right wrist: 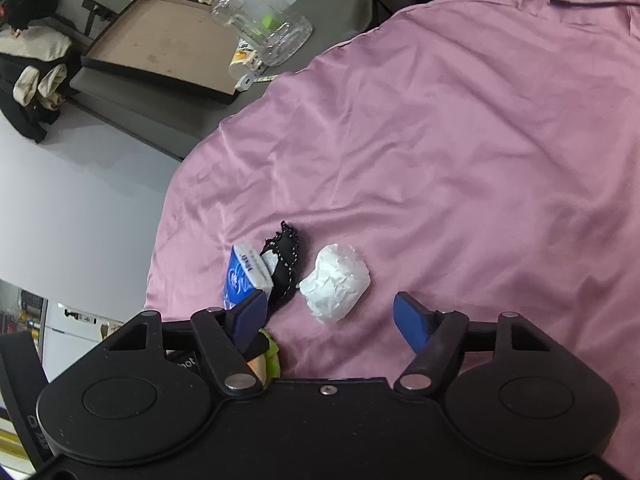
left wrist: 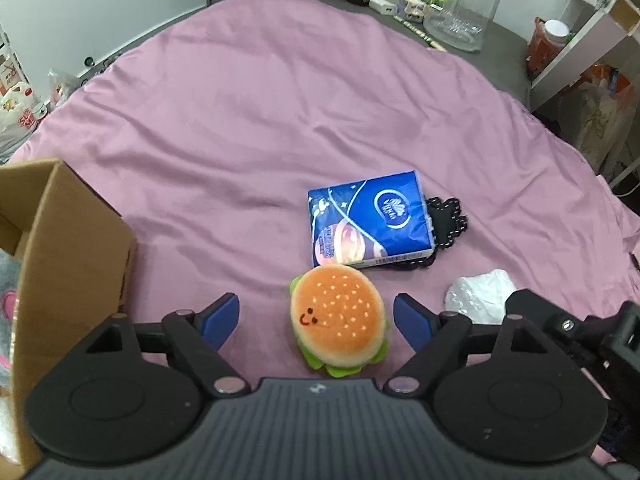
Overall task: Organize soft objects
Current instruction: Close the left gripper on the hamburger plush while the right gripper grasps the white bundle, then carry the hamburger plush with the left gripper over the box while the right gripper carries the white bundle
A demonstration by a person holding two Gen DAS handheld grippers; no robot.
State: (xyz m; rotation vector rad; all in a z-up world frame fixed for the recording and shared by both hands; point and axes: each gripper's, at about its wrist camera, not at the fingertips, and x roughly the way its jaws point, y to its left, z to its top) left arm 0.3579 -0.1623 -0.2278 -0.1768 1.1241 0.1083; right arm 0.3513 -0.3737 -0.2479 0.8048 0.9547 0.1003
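Left tool (left wrist: pixel 316 322): jaws apart, blue pads either side of a plush hamburger (left wrist: pixel 340 314), clear pink cloth showing between each pad and the toy. Nothing gripped. The burger lies on the pink sheet (left wrist: pixel 248 120), orange bun with white seed dots and a small stitched face turned up, green felt lettuce poking out below.

Just beyond the burger, nearly touching its top edge: a blue tissue pack (left wrist: pixel 370 222) printed with planets, lying flat. A black lace-edged piece of fabric (left wrist: pixel 450 220) sticks out from under the pack's right side. A crumpled white wad (left wrist: pixel 480 296) sits right of the burger, near the left tool's right finger.

A cardboard box (left wrist: pixel 76 248) stands open at the left edge of the left wrist view, something grey and fluffy with pink showing inside; cannot tell what it is.

Right tool (right wrist: pixel 328 318): jaws apart, holding nothing. The white wad (right wrist: pixel 336 288) lies just ahead of the gap, between the pads' lines but untouched. Left of it the black fabric (right wrist: pixel 284 268), then the tissue pack (right wrist: pixel 244 276), partly behind the left pad. A sliver of burger (right wrist: pixel 266 354) shows under that finger.

Beyond the sheet: clear plastic jar (right wrist: pixel 260 20) and a shallow brown tray (right wrist: pixel 160 44) on a grey worktop (right wrist: pixel 336 8).
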